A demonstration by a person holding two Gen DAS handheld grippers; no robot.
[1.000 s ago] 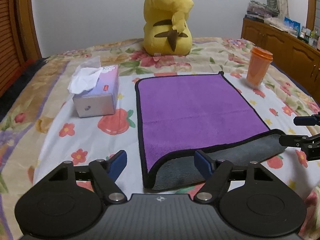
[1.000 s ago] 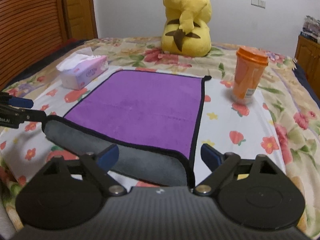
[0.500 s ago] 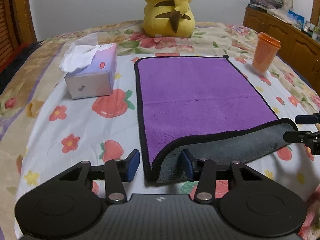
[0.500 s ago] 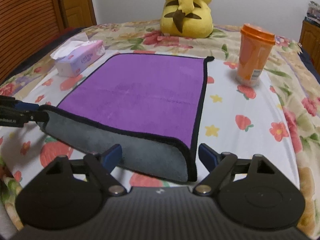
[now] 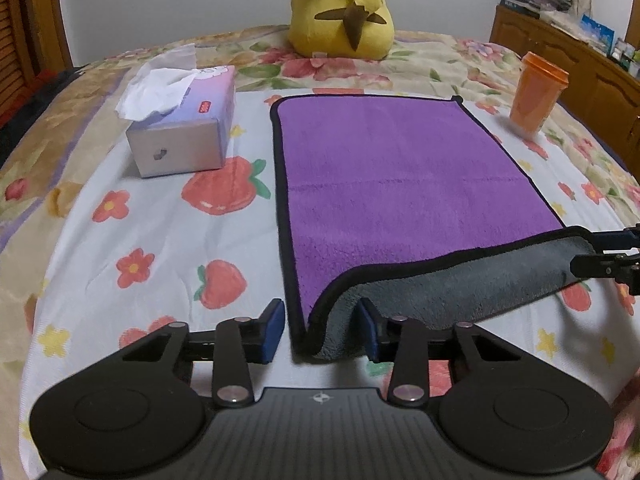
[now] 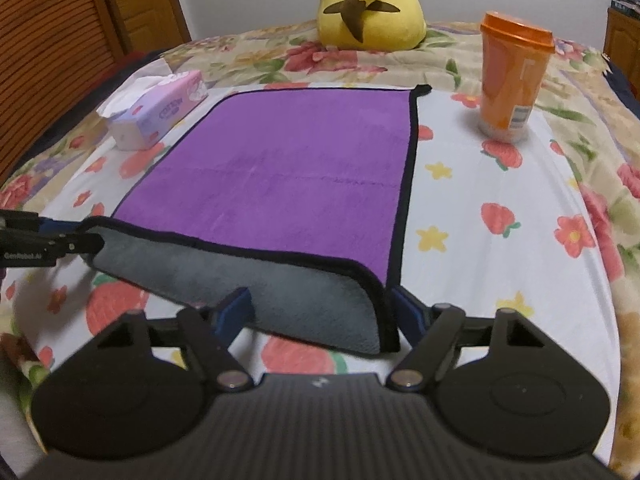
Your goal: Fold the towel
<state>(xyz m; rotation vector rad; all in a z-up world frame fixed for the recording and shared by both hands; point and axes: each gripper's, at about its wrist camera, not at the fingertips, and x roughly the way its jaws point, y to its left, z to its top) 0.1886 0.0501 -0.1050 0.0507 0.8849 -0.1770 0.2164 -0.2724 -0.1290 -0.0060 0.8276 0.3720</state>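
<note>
A purple towel (image 5: 392,176) with a black hem and grey underside lies flat on the floral bed sheet; it also shows in the right wrist view (image 6: 280,176). Its near edge is curled over, grey side up (image 5: 460,288). My left gripper (image 5: 322,330) is open, its fingers on either side of the towel's near-left corner. My right gripper (image 6: 320,312) is open, wider, straddling the near-right corner (image 6: 372,312). Each gripper's tips show at the edge of the other's view.
A tissue box (image 5: 184,140) stands left of the towel. An orange lidded cup (image 6: 512,76) stands to its right. A yellow plush toy (image 5: 344,12) sits at the far end of the bed. Wooden cabinets (image 5: 568,60) run along the right wall.
Both grippers have moved forward and down to the towel's near corners. The left jaws have narrowed around the left corner. The right jaws have narrowed slightly.
</note>
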